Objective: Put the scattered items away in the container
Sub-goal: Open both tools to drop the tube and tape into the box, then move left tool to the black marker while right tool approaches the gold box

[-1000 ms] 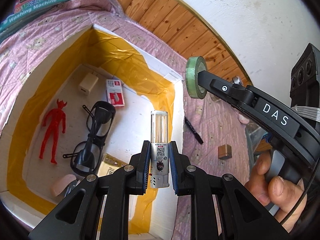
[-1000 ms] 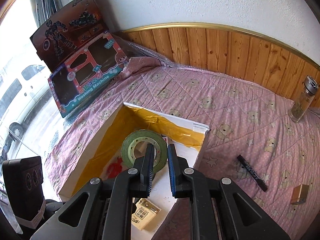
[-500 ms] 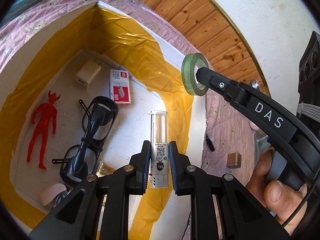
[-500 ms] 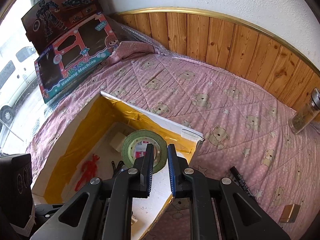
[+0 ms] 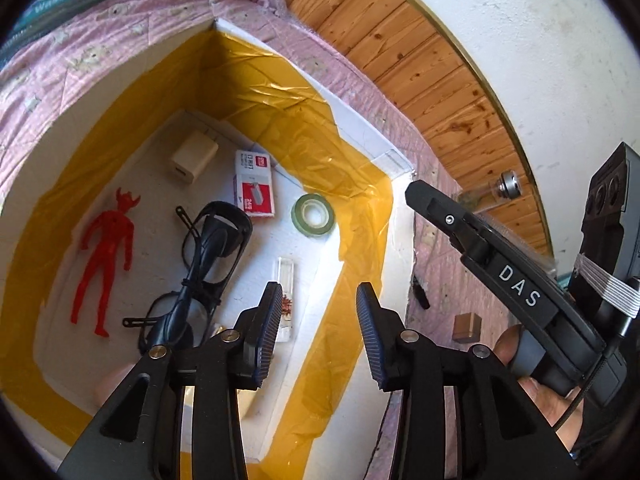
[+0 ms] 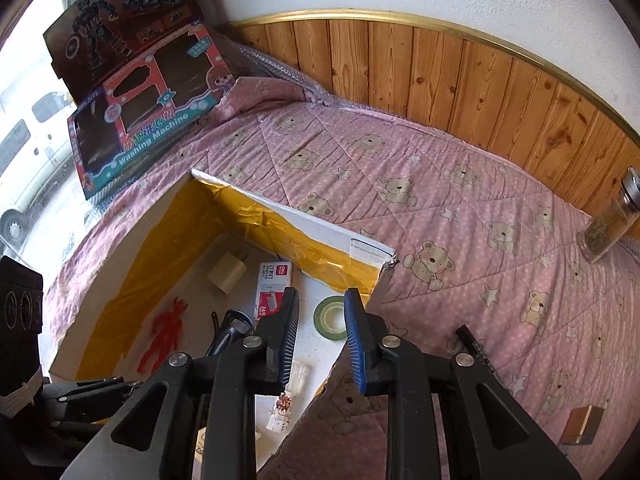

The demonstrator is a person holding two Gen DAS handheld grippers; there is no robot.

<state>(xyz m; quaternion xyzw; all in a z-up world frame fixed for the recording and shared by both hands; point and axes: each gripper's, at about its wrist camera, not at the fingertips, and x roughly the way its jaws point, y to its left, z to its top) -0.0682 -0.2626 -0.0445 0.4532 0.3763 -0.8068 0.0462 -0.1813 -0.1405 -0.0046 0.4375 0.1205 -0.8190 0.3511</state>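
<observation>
The white box [image 5: 372, 136] with yellow tape lining sits on the pink bedspread; it also shows in the right wrist view [image 6: 320, 224]. On its floor lie the green tape roll [image 5: 313, 215] [image 6: 331, 317], the clear lighter [image 5: 285, 300] [image 6: 288, 400], glasses [image 5: 200, 268], a red figure [image 5: 105, 264] [image 6: 162, 336], a staple box [image 5: 254, 194] [image 6: 270, 289] and a white charger [image 5: 194, 156] [image 6: 229, 272]. My left gripper [image 5: 316, 336] is open and empty above the lighter. My right gripper [image 6: 320, 336] is open and empty above the tape roll.
On the bedspread to the right of the box lie a black marker [image 6: 478, 350] [image 5: 420, 295] and a small brown block [image 6: 580, 424] [image 5: 466, 326]. A glass jar [image 6: 610, 216] stands by the wood panelling. Toy boxes [image 6: 148, 112] lean at the back left.
Both grippers have opened. The lighter dropped from the left gripper and the tape roll from the right gripper; both now lie on the box floor.
</observation>
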